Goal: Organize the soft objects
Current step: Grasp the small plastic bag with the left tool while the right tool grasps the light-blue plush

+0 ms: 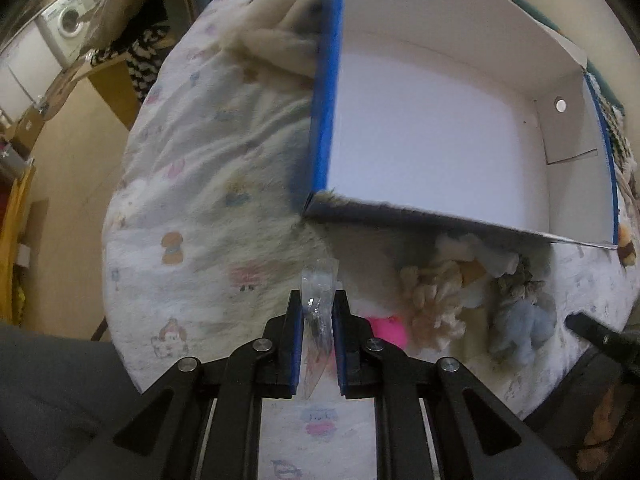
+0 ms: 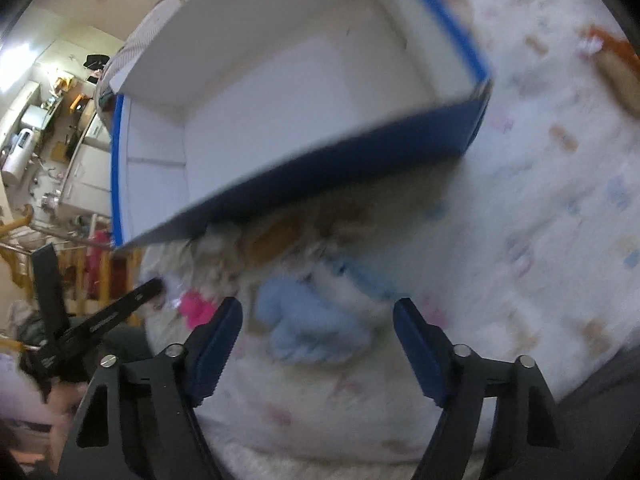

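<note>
A blue cardboard box with a white, empty inside (image 1: 432,136) lies on a patterned blanket (image 1: 192,184); it also shows in the right wrist view (image 2: 304,92). My left gripper (image 1: 317,300) is shut on a clear plastic wrapper (image 1: 318,312), held in front of the box's near corner. A heap of soft toys lies against the box's near wall: a cream one (image 1: 432,304), a light blue one (image 1: 524,328) and a pink one (image 1: 388,330). My right gripper (image 2: 318,312) is open and empty, just above the light blue toy (image 2: 308,320). The pink toy (image 2: 196,306) lies to its left.
A cream fluffy fabric (image 1: 272,36) lies left of the box. The blanket's left edge drops to the floor (image 1: 72,184). A washing machine (image 1: 66,20) stands far left. The left gripper's fingers (image 2: 120,312) show at left in the right wrist view.
</note>
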### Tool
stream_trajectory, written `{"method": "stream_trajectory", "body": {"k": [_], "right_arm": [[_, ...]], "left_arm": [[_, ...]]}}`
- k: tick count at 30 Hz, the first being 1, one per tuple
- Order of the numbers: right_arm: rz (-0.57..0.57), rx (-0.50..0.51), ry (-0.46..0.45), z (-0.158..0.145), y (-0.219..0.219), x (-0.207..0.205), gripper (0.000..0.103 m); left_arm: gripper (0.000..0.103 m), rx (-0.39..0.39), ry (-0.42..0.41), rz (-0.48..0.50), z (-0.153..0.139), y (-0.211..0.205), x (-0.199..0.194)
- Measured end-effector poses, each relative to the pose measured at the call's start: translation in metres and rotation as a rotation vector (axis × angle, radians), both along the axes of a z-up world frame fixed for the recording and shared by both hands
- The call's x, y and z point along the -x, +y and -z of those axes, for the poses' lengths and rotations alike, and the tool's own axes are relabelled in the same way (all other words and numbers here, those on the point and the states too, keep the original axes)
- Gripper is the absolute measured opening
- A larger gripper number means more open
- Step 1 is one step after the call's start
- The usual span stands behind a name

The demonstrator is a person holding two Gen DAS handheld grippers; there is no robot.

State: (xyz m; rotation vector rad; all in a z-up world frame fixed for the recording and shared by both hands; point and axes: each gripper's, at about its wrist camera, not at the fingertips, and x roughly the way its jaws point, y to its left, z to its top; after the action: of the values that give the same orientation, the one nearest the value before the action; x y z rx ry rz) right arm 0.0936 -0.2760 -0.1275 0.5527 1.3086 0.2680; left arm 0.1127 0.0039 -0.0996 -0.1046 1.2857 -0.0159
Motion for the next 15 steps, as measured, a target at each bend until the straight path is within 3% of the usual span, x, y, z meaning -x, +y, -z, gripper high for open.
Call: {"method": "stream_trajectory", "body": {"k": [3, 8, 10, 13, 15], "right_arm": [[0.028, -0.061, 0.075, 0.013, 0.010, 0.004, 0.082], [0.149, -0.062, 0.156, 0.038, 0.016, -0.003, 0.082], [0.144, -0.078, 0.181, 0.047, 0.024, -0.009, 0.081], [0.125, -0.042, 0.145, 0.044, 0.035, -0.010, 0.041], [0.109, -0.040, 0.107, 0.037, 0.038, -0.009, 0.032]], "left_arm": [[0.012, 0.022, 0.018, -0.025, 0.005, 0.003, 0.005], [0.012, 0.025, 0.013, -0.014, 0.010, 0.011, -0.010], [0.012, 0.017, 0.004, -0.009, 0.008, 0.010, -0.016], [0.012, 0.008, -0.005, 0.001, 0.010, 0.009, -0.016], [0.012, 0.007, -0.008, 0.001, 0.009, 0.010, -0.015]]}}
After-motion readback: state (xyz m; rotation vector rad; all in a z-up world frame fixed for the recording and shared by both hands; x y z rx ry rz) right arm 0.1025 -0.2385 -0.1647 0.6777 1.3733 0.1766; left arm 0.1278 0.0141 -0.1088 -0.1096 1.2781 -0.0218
